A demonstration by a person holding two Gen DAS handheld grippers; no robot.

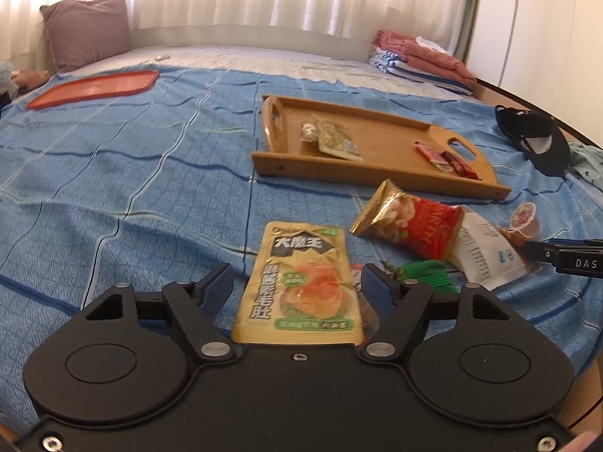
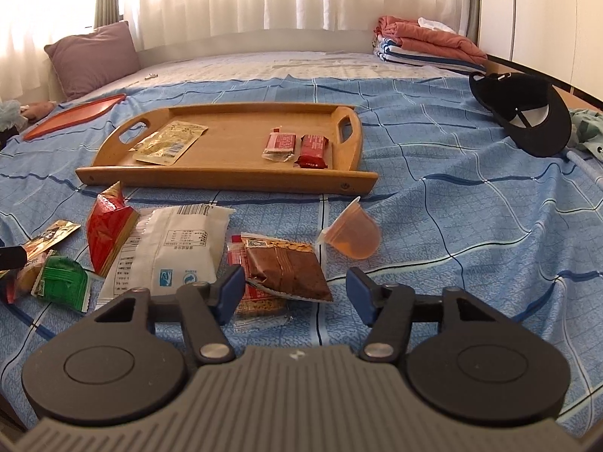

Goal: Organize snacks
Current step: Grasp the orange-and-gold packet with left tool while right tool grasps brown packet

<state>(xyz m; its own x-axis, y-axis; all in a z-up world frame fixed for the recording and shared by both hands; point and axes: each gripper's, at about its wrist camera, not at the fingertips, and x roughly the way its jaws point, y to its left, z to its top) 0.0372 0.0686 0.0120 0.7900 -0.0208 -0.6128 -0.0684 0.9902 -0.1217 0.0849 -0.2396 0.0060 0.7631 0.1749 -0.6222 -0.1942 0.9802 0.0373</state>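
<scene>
A wooden tray (image 1: 384, 139) (image 2: 233, 139) lies on the blue bedspread with a yellow pouch (image 2: 169, 143) and two red bars (image 2: 296, 147) in it. My left gripper (image 1: 297, 286) is open, its jaws either side of a yellow snack pouch (image 1: 301, 282) lying flat. My right gripper (image 2: 294, 293) is open above a brown and red packet (image 2: 282, 271). Nearby lie a red and gold bag (image 1: 410, 222) (image 2: 109, 226), a white packet (image 1: 486, 248) (image 2: 173, 248), a green packet (image 2: 62, 278) and a tipped jelly cup (image 2: 352, 235).
A red flat tray (image 1: 94, 86) lies at the far left. A black cap (image 2: 527, 113) rests at the right edge of the bed. Folded towels (image 2: 426, 43) and a purple pillow (image 2: 94, 56) sit at the back by the curtains.
</scene>
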